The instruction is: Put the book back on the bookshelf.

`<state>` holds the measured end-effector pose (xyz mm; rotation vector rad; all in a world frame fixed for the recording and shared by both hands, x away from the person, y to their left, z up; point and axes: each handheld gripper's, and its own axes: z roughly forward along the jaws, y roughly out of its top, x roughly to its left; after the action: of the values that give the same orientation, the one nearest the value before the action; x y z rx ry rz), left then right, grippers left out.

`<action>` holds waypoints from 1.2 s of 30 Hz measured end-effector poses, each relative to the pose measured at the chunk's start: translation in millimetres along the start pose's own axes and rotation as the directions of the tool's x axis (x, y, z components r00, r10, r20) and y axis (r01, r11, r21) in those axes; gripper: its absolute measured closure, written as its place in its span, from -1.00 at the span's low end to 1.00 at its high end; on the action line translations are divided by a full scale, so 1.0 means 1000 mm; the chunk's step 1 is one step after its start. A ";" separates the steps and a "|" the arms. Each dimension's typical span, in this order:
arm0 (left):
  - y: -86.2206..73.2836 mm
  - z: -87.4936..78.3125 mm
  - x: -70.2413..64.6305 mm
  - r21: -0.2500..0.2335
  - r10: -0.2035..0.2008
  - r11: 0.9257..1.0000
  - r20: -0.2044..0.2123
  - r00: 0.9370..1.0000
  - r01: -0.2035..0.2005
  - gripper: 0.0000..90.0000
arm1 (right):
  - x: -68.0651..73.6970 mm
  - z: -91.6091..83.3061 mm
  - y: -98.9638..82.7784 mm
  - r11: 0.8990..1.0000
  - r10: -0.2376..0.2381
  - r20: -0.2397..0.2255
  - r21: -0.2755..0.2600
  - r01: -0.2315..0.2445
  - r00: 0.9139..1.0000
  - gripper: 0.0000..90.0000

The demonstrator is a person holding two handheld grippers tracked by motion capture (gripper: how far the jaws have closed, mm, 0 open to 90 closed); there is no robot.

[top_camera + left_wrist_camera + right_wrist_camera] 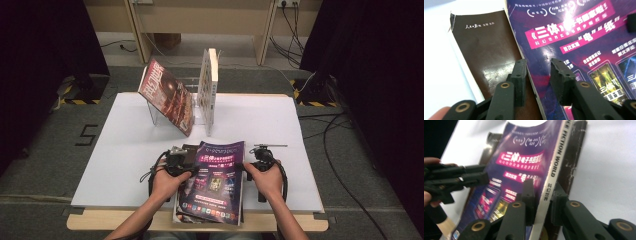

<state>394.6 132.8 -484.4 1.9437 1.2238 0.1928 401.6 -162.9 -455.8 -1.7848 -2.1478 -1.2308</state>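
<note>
Right gripper (pixel 541 195) is clamped on the spine edge of the purple magazine (pixel 524 165), which lies atop a brown book (pixel 486 50) at the table's (pixel 130 150) near edge. Left gripper (pixel 537 75) straddles the opposite edge w/ jaws apart, not gripping. Best to close left first, then lift both sides evenly so the mag doesn't sag or drag the book.

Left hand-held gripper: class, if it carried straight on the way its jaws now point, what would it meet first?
Most likely the purple magazine: the left hand-held gripper straddles its left edge, above the brown book underneath. Beyond it, across the cover, sits the right hand-held gripper, though depth is hard to judge.
</note>
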 end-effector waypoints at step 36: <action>0.010 -0.030 0.002 -0.151 -0.001 0.988 -0.033 0.999 -0.004 -0.16 | 0.048 -0.061 0.019 0.930 -0.178 0.142 -0.298 0.213 0.974 0.85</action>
<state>387.0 149.6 -458.2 1.8164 1.1936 0.3105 377.4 -162.7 -379.5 -1.8256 -2.3535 -1.6362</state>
